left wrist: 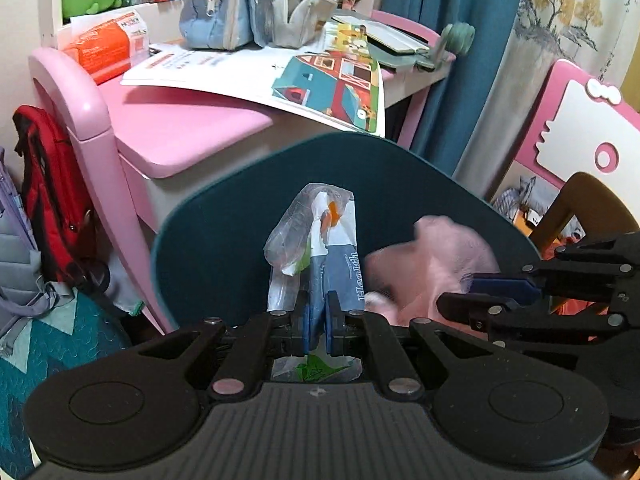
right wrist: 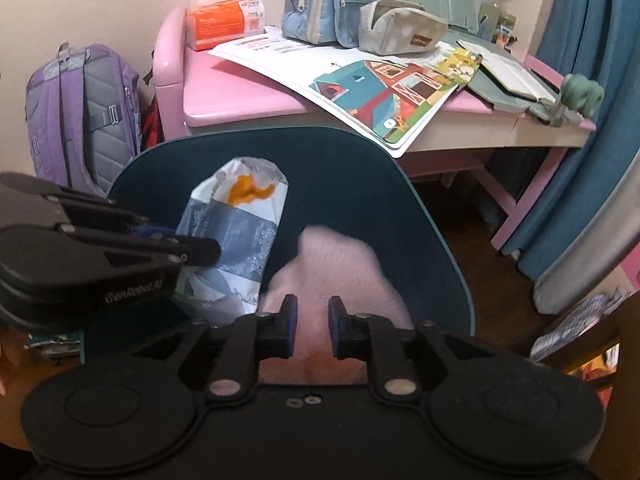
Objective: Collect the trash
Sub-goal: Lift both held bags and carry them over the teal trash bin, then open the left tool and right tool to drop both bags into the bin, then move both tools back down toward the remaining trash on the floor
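My left gripper (left wrist: pixel 318 316) is shut on a blue-and-white plastic wrapper printed "Health" (left wrist: pixel 320 248), holding it upright in front of a teal chair back (left wrist: pixel 224 232). The same wrapper (right wrist: pixel 240 224) and left gripper (right wrist: pixel 192 246) show at the left of the right wrist view. My right gripper (right wrist: pixel 312 328) has its jaws closed partway around a soft, blurred pink cloth (right wrist: pixel 340 276) that fills the gap between them. The right gripper (left wrist: pixel 500 300) and the pink cloth (left wrist: pixel 436 264) also show at the right of the left wrist view.
A pink desk (right wrist: pixel 224 96) behind the chair carries papers, a picture sheet (right wrist: pixel 384 96), pencil cases (right wrist: pixel 332 12) and an orange pack (right wrist: pixel 224 20). A purple backpack (right wrist: pixel 80 112) stands left of it. Blue curtains (right wrist: pixel 580 152) hang at the right.
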A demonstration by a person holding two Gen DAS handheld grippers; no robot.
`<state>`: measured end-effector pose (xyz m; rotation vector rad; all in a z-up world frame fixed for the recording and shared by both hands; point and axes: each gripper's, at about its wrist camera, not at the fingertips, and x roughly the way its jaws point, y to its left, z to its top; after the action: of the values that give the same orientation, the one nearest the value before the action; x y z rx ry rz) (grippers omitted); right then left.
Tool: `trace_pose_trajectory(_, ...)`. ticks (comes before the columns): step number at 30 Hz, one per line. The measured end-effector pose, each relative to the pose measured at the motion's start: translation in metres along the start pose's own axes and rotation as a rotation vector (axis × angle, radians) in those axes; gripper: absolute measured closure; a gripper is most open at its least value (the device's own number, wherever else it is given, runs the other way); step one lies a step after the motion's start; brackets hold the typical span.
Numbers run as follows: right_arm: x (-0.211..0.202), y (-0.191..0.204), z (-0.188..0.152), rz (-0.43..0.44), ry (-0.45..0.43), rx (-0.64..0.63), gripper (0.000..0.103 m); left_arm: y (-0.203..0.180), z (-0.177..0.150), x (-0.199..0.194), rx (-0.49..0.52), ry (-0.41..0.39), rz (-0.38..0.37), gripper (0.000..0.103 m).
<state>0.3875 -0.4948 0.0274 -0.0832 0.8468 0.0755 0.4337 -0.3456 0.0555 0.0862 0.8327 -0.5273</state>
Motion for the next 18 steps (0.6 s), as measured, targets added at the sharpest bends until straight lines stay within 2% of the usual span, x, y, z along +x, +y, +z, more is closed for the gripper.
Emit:
trace_pose_trajectory(3,0.002,0.000,0.000,0.010,0.015,-0.004,0.082,0.000,0.000,0.001,0.009,0.006,-0.007,0.096)
trace_pose_trajectory(9,-0.008,0.001,-0.002,0.023,-0.012,-0.012,0.066,0.001,0.000,-0.003,-0.005,0.015,-0.016,0.093)
trace_pose_trajectory(11,-0.012,0.001,-0.003,0.024,-0.023,-0.018,0.065,0.000,-0.001,-0.007,-0.003,0.010,-0.016,0.089)
trace_pose_trajectory(12,-0.015,0.001,-0.004,0.027,-0.028,-0.019,0.064,0.000,-0.001,-0.010,-0.004,0.005,-0.015,0.082)
trace_pose_trajectory(13,-0.018,0.002,-0.004,0.029,-0.034,-0.019,0.063,0.001,-0.002,-0.013,-0.009,-0.003,-0.012,0.067)
trace_pose_trajectory(14,-0.021,0.003,-0.005,0.030,-0.040,-0.019,0.063,0.001,-0.003,-0.018,-0.013,-0.015,-0.005,0.058)
trace_pose_trajectory(15,-0.024,0.003,-0.005,0.031,-0.045,-0.019,0.062,0.002,-0.004,-0.022,-0.013,-0.031,0.004,0.040)
trace_pose_trajectory(16,-0.028,0.004,-0.006,0.034,-0.050,-0.020,0.061,0.002,-0.006,-0.029,-0.009,-0.055,0.019,0.034)
trace_pose_trajectory(18,-0.037,0.008,-0.007,0.037,-0.063,-0.024,0.060,0.003,-0.008,-0.038,-0.003,-0.073,0.026,0.034)
